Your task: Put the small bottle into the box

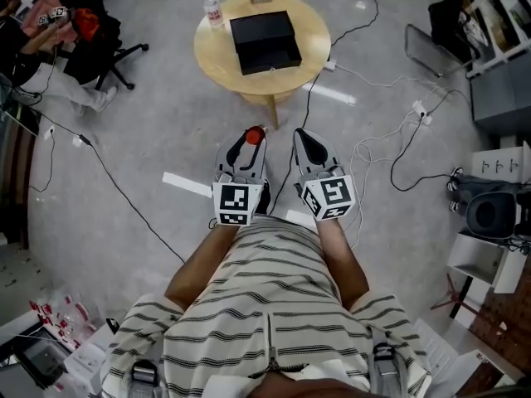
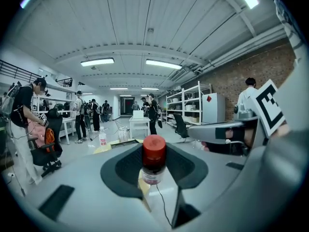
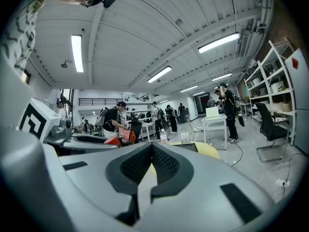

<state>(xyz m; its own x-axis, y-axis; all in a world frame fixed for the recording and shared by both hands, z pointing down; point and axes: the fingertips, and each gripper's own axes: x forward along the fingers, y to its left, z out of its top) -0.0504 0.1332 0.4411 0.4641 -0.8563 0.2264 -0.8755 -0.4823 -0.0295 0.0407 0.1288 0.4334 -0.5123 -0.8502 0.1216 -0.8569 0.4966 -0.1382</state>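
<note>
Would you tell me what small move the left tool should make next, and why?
Probably carry the left tool forward toward the round table: it grips the red-capped small bottle, and the open black box lies on that table, well ahead.

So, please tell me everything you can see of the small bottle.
The small bottle has a red cap, a pale label below it and a body that looks clear. It stands upright, clamped between the dark pads of the left gripper, in the air above the floor, short of the round table.
</note>
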